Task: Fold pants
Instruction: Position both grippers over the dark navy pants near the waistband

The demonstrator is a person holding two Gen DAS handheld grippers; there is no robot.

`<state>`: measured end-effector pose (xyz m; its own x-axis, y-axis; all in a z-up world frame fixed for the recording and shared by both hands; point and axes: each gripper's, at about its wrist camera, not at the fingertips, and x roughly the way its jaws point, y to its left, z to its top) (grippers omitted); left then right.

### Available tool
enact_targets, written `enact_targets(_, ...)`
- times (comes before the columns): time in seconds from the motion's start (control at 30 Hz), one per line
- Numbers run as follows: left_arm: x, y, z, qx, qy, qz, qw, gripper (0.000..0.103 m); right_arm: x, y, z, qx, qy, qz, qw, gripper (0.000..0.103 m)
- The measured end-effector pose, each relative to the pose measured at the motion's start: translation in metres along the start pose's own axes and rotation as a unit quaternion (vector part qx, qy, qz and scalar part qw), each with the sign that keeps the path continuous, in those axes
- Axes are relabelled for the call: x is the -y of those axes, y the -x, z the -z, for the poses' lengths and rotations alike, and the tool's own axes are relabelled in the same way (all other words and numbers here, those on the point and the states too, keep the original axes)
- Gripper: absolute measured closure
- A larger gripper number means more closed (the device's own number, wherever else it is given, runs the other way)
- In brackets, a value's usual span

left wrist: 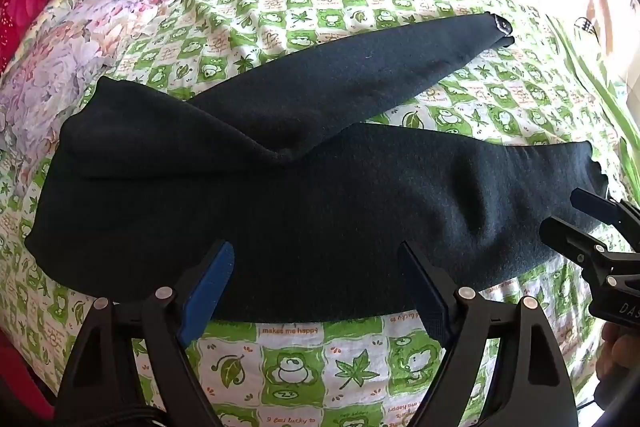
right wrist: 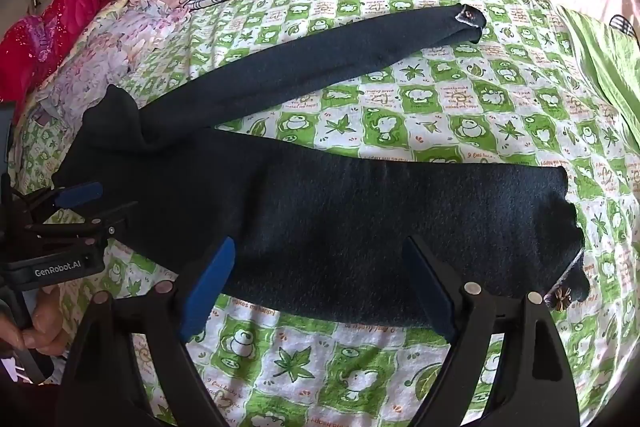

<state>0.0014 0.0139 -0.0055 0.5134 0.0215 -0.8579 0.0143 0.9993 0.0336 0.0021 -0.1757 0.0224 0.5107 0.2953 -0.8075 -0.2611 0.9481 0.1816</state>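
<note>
The dark pants point(left wrist: 320, 211) lie spread on the bed's green-and-white patterned sheet point(left wrist: 304, 359), just ahead of both pairs of tongs, with the waist end off to the left tongs' left and the two legs running away to the right, splayed apart in a V. The nearer leg lies straight across in front of both tongs; the farther leg point(right wrist: 320, 55) angles off beyond it, its cuff well apart from the near cuff point(right wrist: 568, 227).

To my eye the step in hand is bringing one leg over the other. It will go best if each pair of tongs bites a real pinch of cloth at the near edge, one toward the waist and one toward the cuff, and both lift and carry across together so the leg lands flat.

The left tongs point(left wrist: 316, 279) tilt steeply down over the thigh, jaws wide apart and holding nothing. The right tongs point(right wrist: 320, 279) tilt down likewise over the near leg's calf, also released and empty. A hand point(right wrist: 44, 327) grips the left handle.
</note>
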Motion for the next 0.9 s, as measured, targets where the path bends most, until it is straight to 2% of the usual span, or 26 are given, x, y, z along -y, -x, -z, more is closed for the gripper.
enact_targets(0.9, 0.004, -0.002, 0.001, -0.002, -0.010, 0.001, 0.9999, 0.018, 0.009, -0.005, -0.002, 0.001, 0.000, -0.001, 1.000, 0.017)
